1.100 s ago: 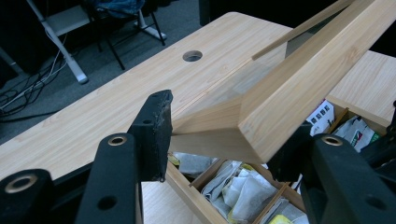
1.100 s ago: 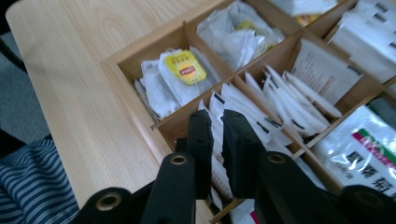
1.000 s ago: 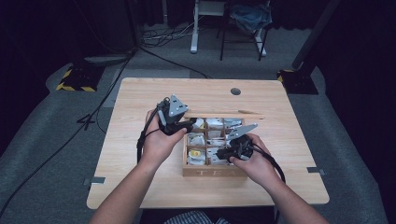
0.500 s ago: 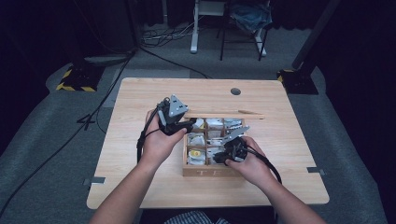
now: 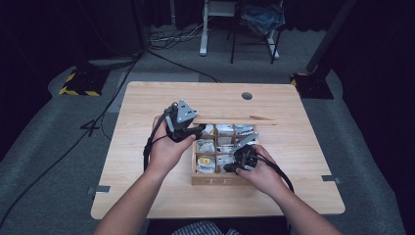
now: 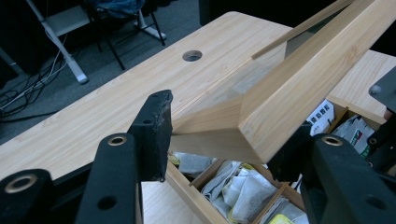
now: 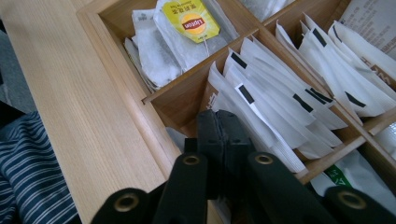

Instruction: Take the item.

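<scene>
Since the earlier frame the right hand-held gripper (image 7: 223, 122) has dipped into the tea box (image 5: 215, 179), jaws just closing, clenched among white sachets (image 7: 268, 107). Left hand-held gripper (image 6: 224, 140) grasps the raised lid (image 6: 299, 88); keep it steady, then lift one sachet straight upward.

Black tongs (image 7: 218, 122) with brass-ringed screw holes, trailing black cables

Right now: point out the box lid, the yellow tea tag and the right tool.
box lid (image 6: 299, 93), left gripper view, on its wooden face
yellow tea tag (image 7: 192, 21), right gripper view, on its printed middle
right tool (image 7: 223, 126), right gripper view, between its closed fingertips
</scene>
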